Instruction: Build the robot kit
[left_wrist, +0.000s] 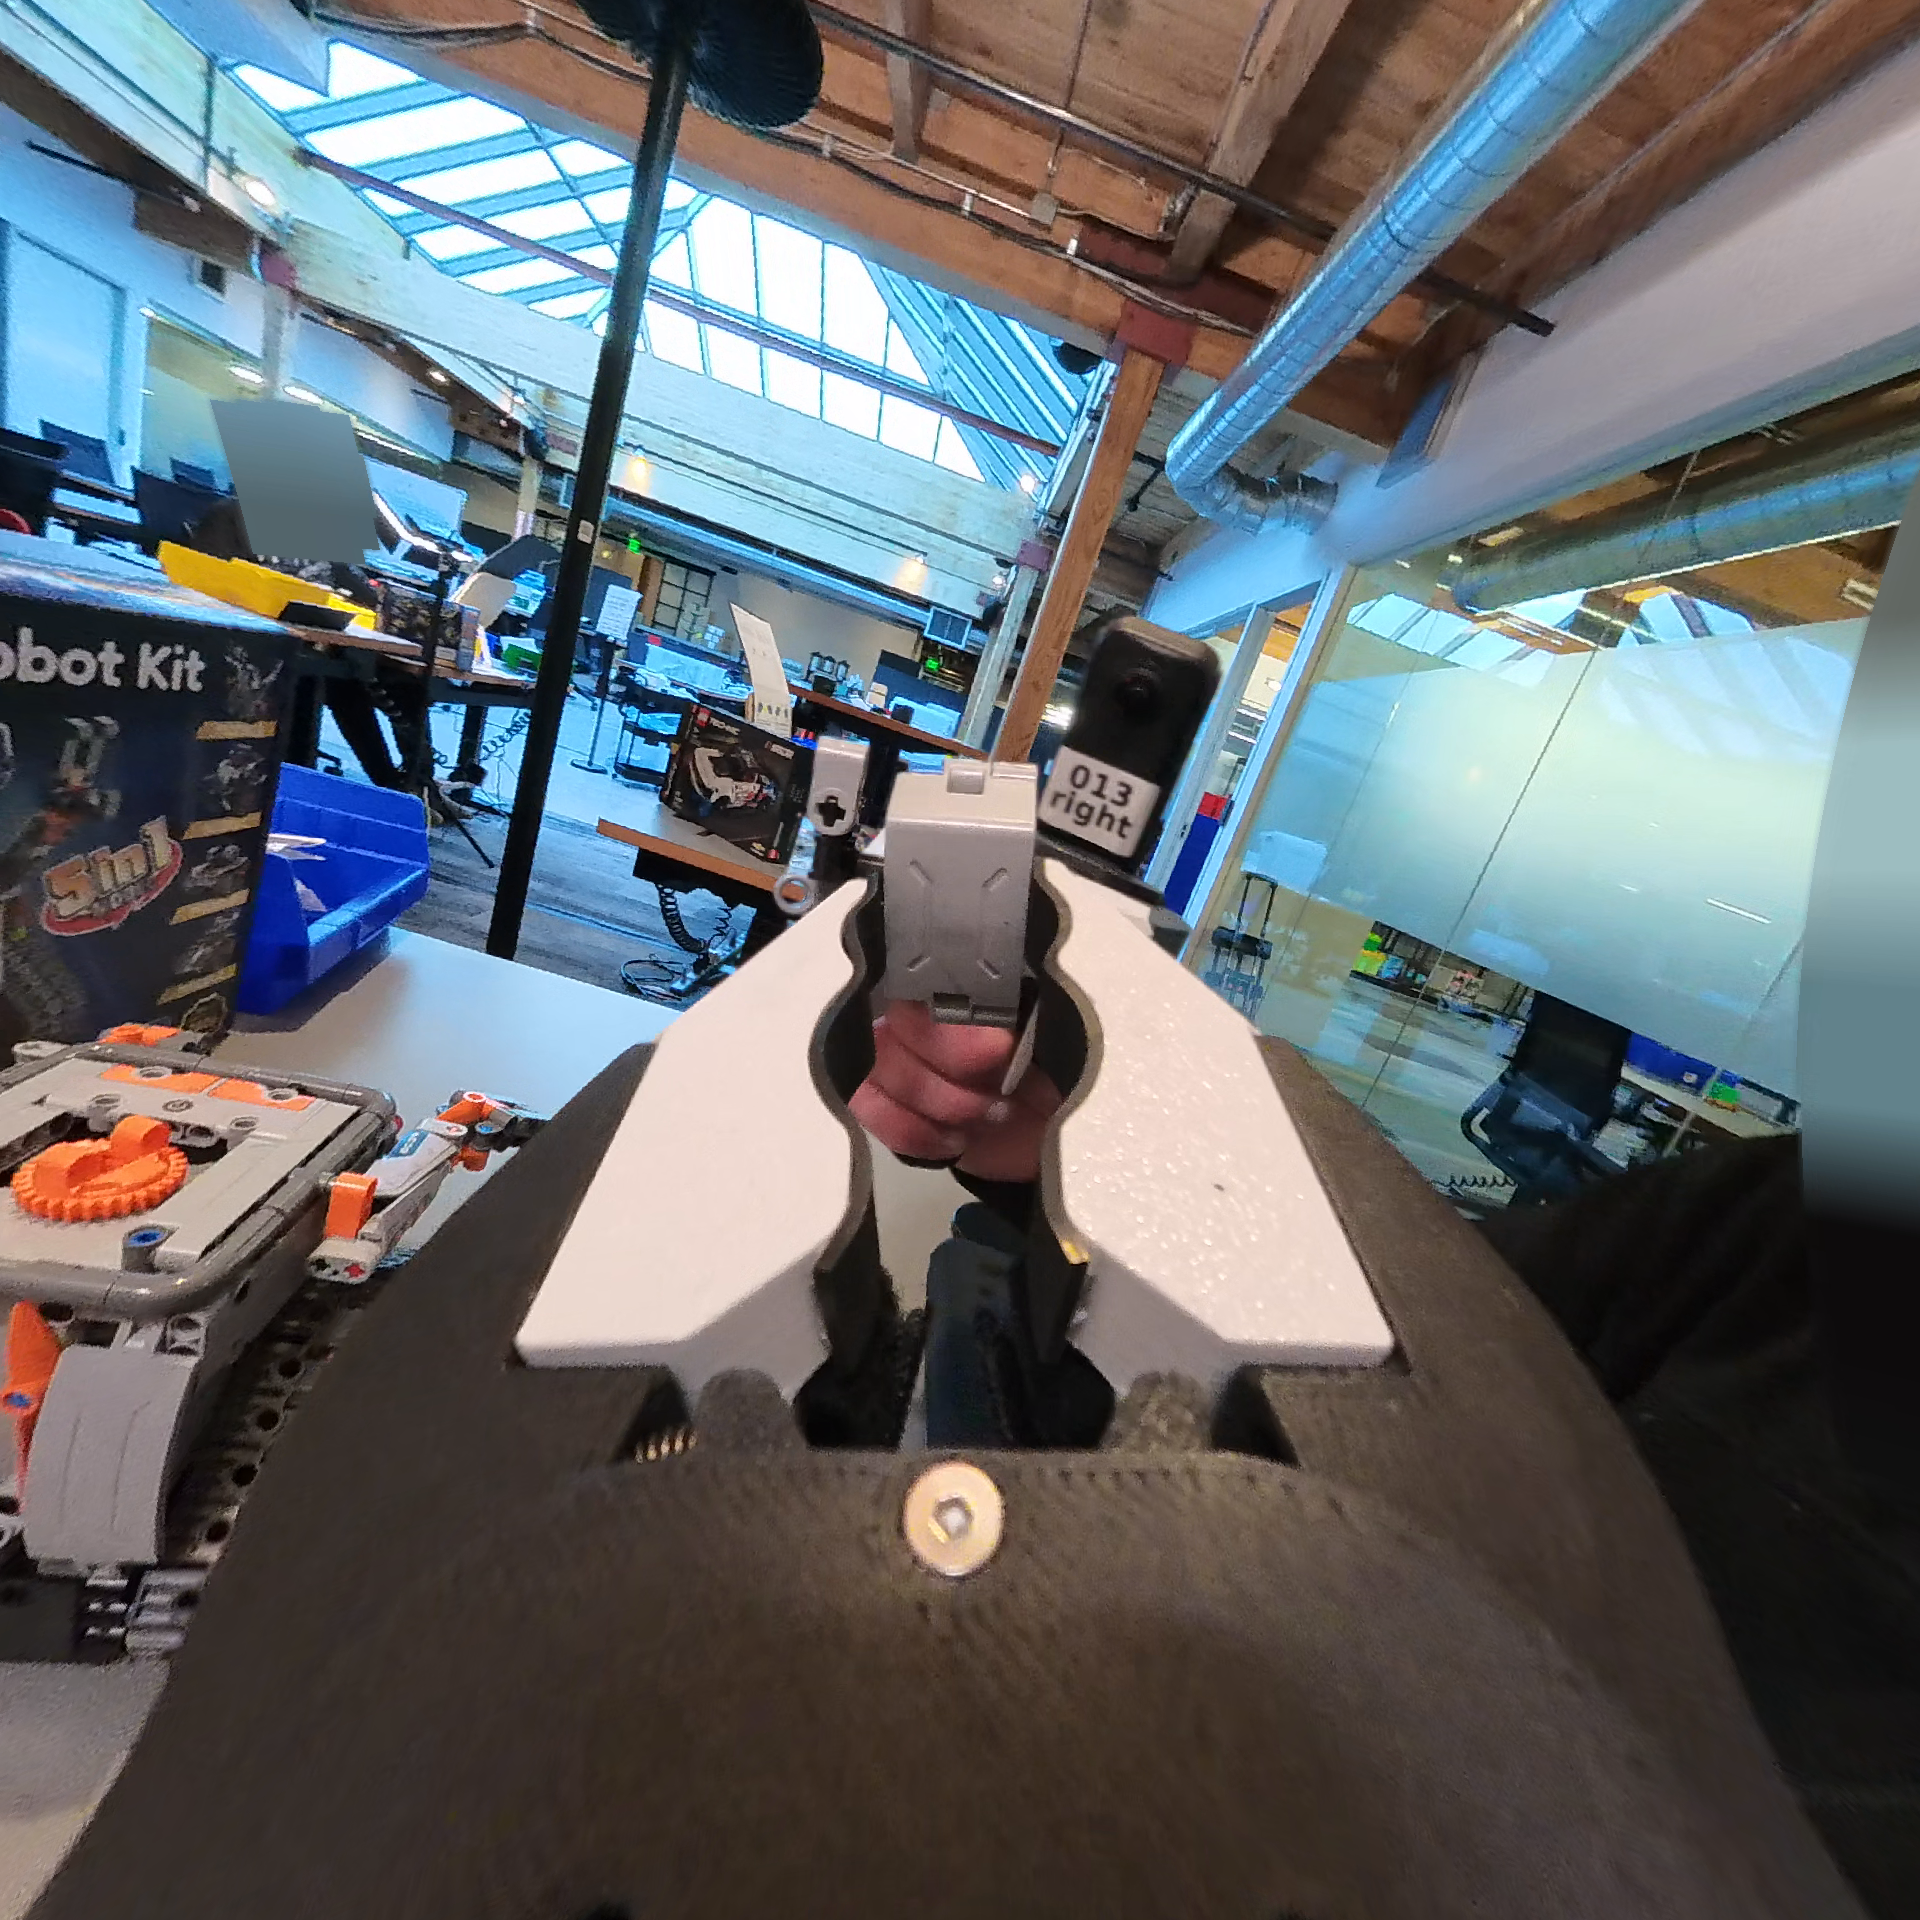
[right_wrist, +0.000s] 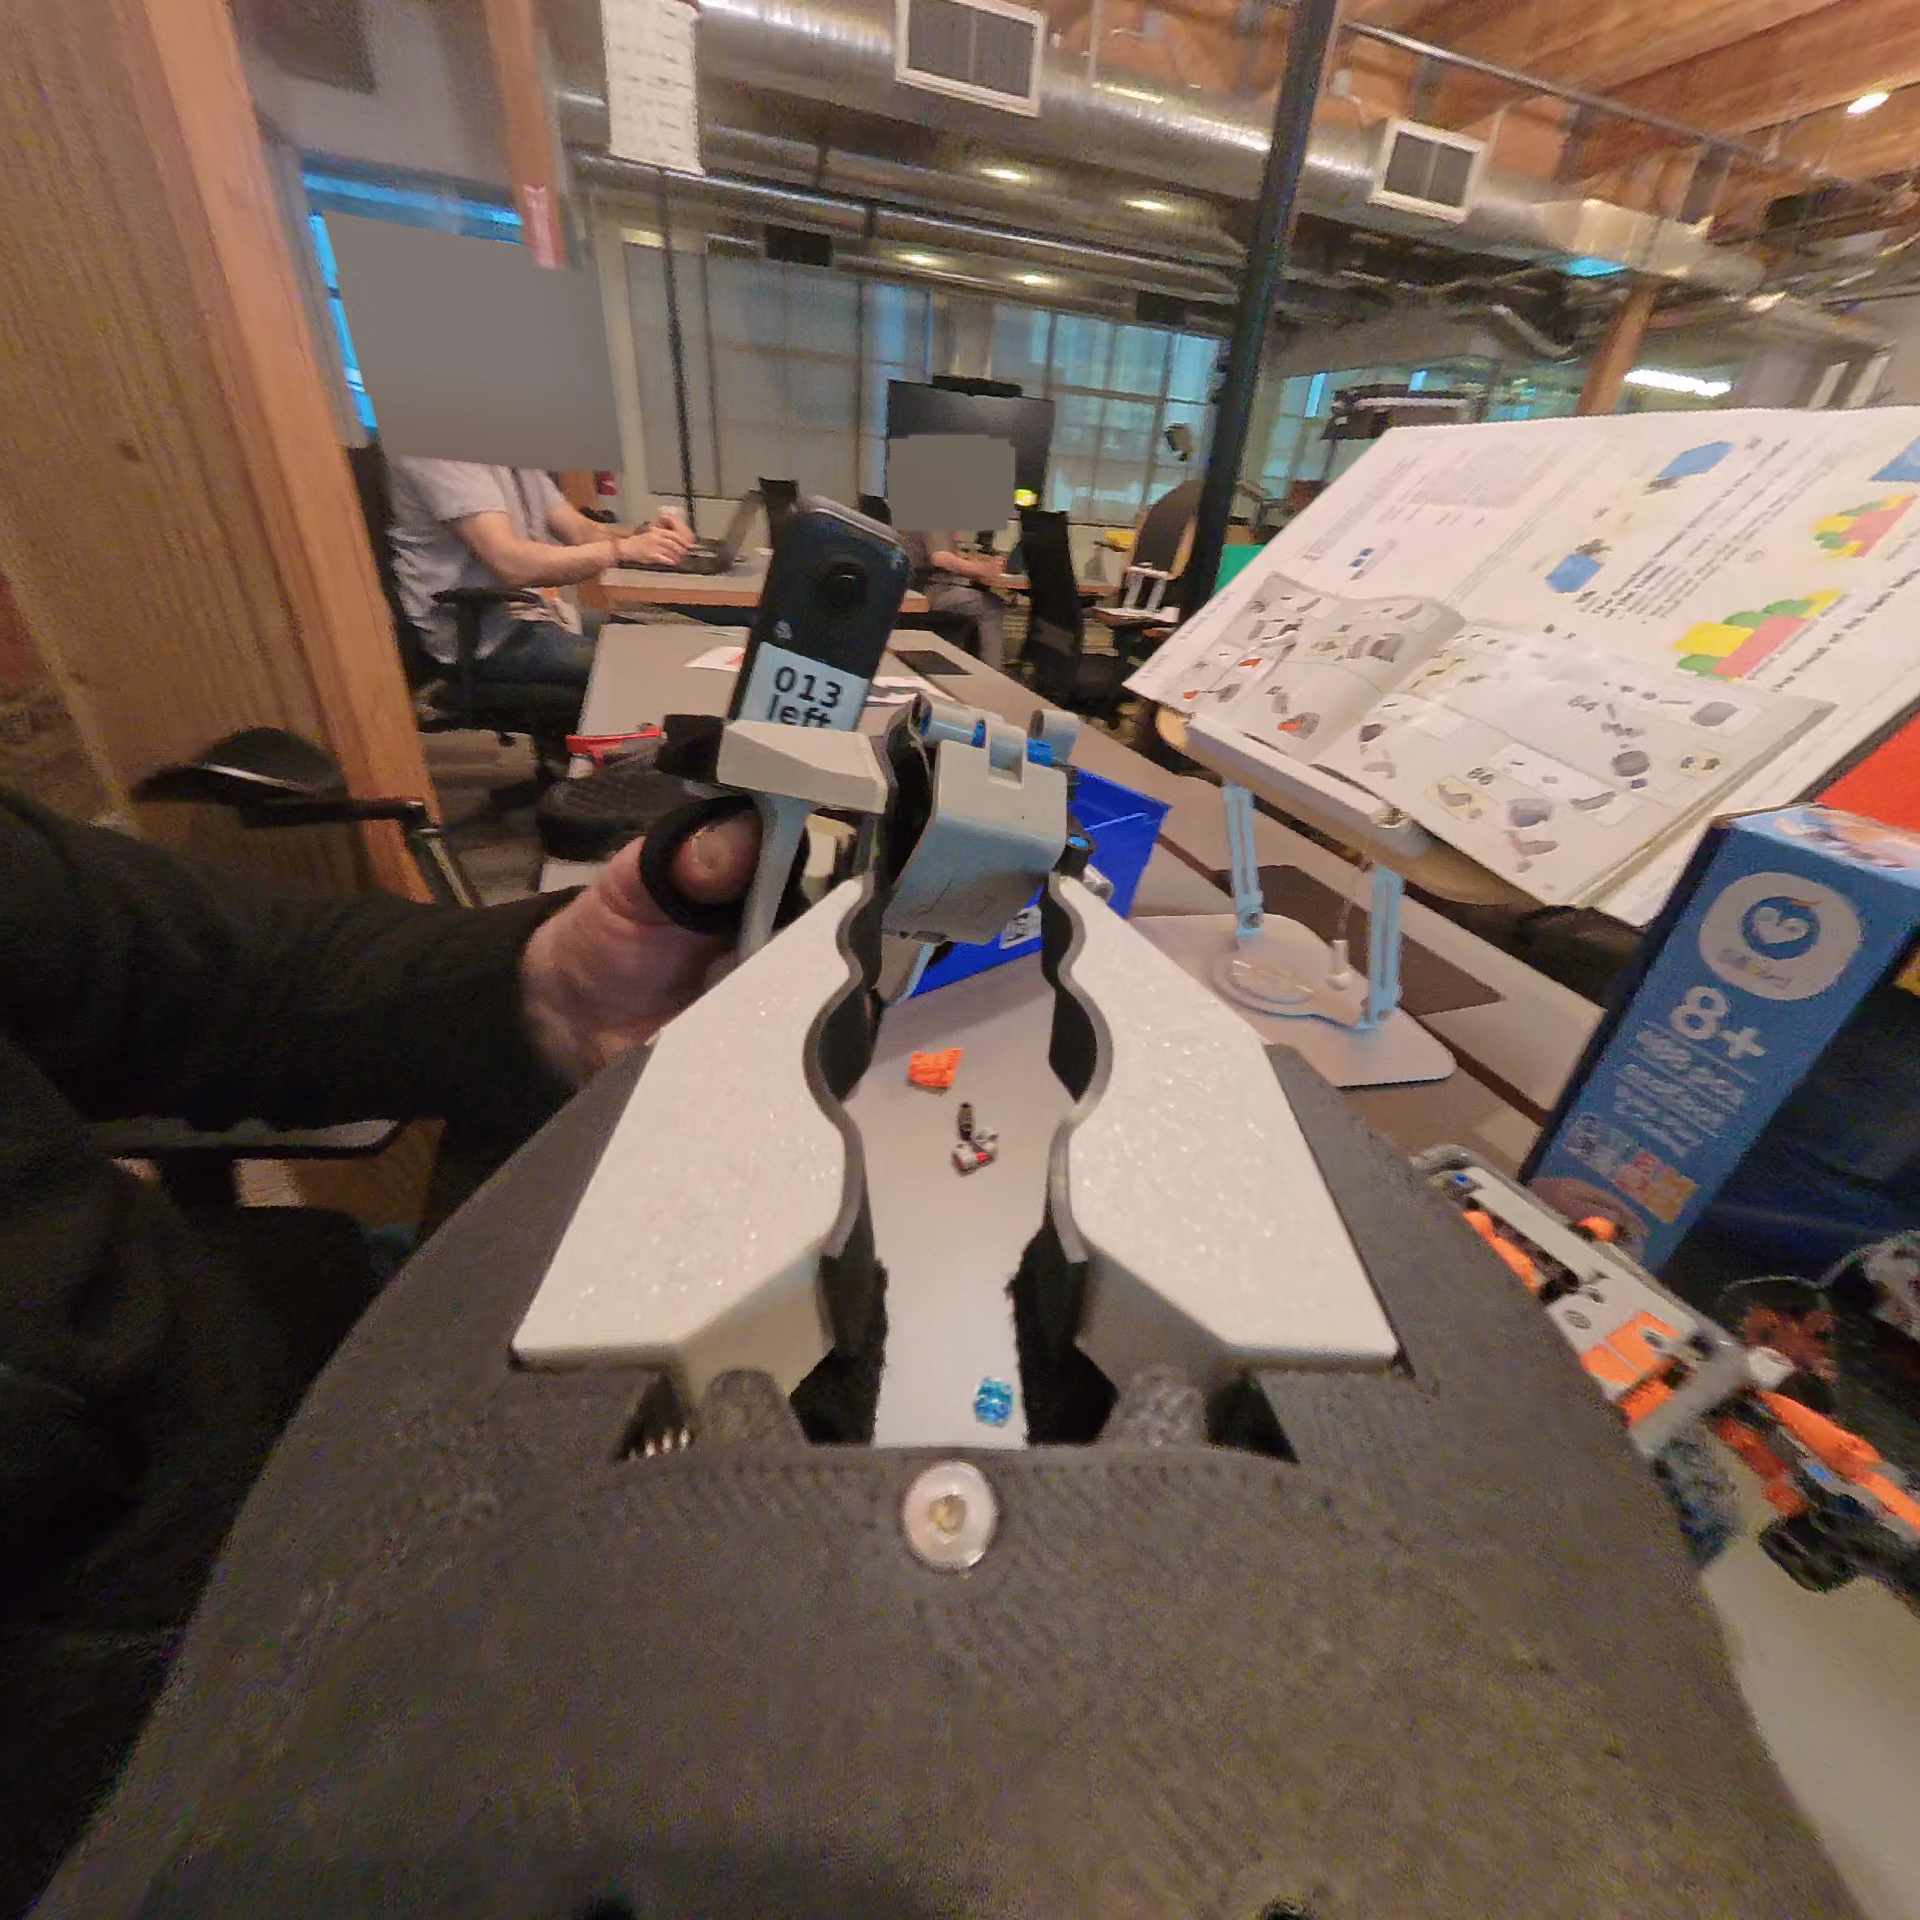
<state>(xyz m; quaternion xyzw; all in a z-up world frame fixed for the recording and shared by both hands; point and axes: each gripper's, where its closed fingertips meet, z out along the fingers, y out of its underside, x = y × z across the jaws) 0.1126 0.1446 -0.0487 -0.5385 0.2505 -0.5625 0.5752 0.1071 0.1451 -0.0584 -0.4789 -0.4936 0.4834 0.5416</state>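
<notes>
Grey table (right_wrist: 935, 1174), timber ceiling (left_wrist: 1039, 125), glass partition (left_wrist: 1558, 790)

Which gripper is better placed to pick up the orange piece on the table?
Right, probably: the orange piece lies straight ahead of the right gripper, while the left view misses it. The left gripper clamps the grey part.

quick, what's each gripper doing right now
Left gripper: shut on the grey panel piece.
Right gripper: shut on the same grey panel piece, from the opposite side.
</notes>
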